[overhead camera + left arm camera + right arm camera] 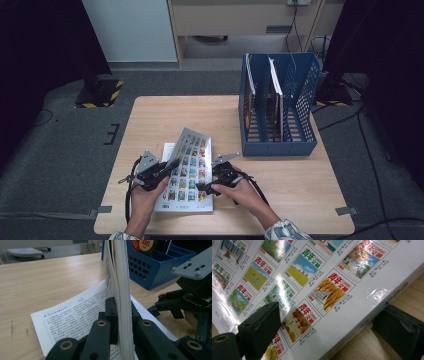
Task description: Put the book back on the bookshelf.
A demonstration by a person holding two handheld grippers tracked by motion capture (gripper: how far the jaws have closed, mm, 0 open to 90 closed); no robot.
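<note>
1. Lying near the front edge of the wooden table (150, 120), the magazine (192, 192) shows a back cover of small colourful pictures.
2. The left gripper (159, 169) has its jaws pressed together on a lifted sheaf of the magazine's pages (120, 285), which stands nearly upright between them above the printed page beneath.
3. The right gripper (209, 186) rests at the magazine's right edge with its jaws spread wide, one over the glossy cover (312, 285) and one on the table just beside the spine; neither pad presses on it.
4. A blue file rack (278, 145) holding a few books stands well apart at the table's far right.
</note>
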